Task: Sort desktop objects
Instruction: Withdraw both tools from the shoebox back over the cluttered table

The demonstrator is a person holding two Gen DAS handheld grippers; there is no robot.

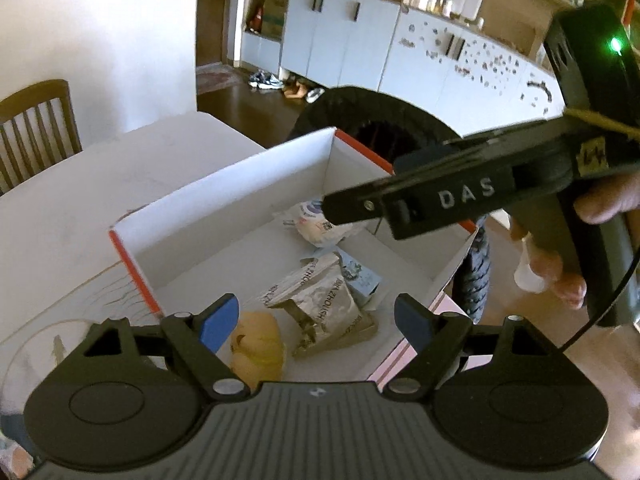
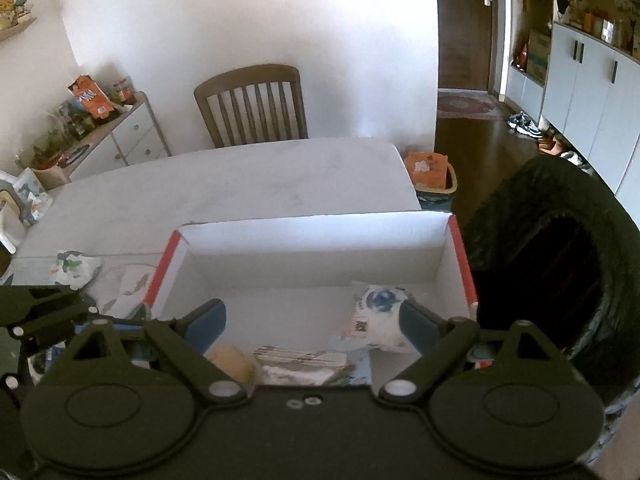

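Note:
A white cardboard box (image 1: 240, 176) with orange-red edges stands on the white table (image 1: 80, 184). Inside it lie a yellow soft lump (image 1: 260, 340), a silver-grey printed packet (image 1: 324, 304), a small pale blue card (image 1: 360, 276) and a white pouch with a blue print (image 1: 320, 224). My left gripper (image 1: 318, 322) hovers open over the box's near end, nothing between its blue pads. In the right wrist view the same box (image 2: 312, 248) holds the pouch (image 2: 376, 312), the packet (image 2: 300, 364) and the lump (image 2: 232, 360). My right gripper (image 2: 312, 322) is open and empty above them.
A large black tyre (image 2: 560, 264) stands right of the box. A wooden chair (image 2: 252, 108) is at the table's far side. A patterned packet (image 2: 76, 268) lies on the table left of the box. The right gripper's body (image 1: 500, 184), held by a hand, crosses over the box.

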